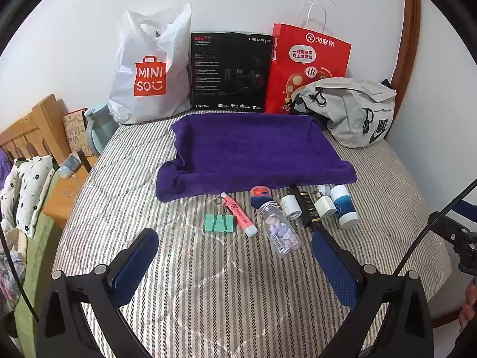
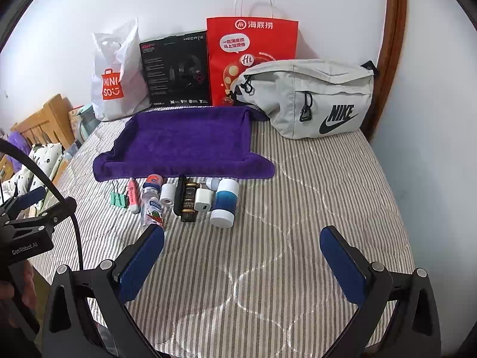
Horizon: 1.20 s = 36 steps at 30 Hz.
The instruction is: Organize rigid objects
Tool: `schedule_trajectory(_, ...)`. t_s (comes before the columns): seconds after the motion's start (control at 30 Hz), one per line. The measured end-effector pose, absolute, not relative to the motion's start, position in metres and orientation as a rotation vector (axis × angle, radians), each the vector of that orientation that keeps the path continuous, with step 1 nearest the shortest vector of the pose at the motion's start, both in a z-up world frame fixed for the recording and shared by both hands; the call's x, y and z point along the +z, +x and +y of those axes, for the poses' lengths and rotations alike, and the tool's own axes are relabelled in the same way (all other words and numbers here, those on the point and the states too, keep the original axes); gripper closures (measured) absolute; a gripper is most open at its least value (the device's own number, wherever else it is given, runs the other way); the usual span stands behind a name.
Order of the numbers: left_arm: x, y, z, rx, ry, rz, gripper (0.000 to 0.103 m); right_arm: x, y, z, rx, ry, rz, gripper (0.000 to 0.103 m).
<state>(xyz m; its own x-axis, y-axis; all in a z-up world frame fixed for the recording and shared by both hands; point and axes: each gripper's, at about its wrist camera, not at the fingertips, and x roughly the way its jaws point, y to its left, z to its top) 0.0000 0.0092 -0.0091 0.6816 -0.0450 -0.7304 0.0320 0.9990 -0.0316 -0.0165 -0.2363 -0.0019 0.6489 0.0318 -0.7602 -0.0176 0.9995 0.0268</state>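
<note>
Both sets of jaws are held wide apart and empty. The left gripper (image 1: 235, 247) and the right gripper (image 2: 242, 246) are poised above a striped bedcover (image 2: 313, 197).

Just ahead of them, a row of small rigid items is laid out on the cover: a green binder clip (image 1: 220, 222), a pink highlighter (image 1: 240, 214), a clear bottle of pastel tablets (image 1: 278, 229), a small white jar (image 1: 290, 205), a black-and-gold bottle (image 1: 310, 210), a white charger plug (image 1: 325, 207) and a blue-and-white bottle (image 1: 344, 205).

Directly behind the row, a purple towel (image 1: 253, 149) is spread. Against the wall are propped a white shopping bag (image 1: 149, 71), a black box (image 1: 231, 71), a red paper bag (image 1: 310, 59) and a grey waist bag (image 2: 310, 95).
</note>
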Motion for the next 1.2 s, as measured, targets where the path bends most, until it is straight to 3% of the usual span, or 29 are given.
schedule_trajectory(0.6,-0.018,0.014,0.015,-0.03,-0.029,0.85,0.0,-0.004,-0.01,-0.239,0.022,0.019,0.874,0.0)
schedule_trajectory(1.2,-0.109,0.077,0.045,0.002,-0.009,0.995,0.0,-0.054,0.026,-0.241,0.049,0.021,0.994,0.0)
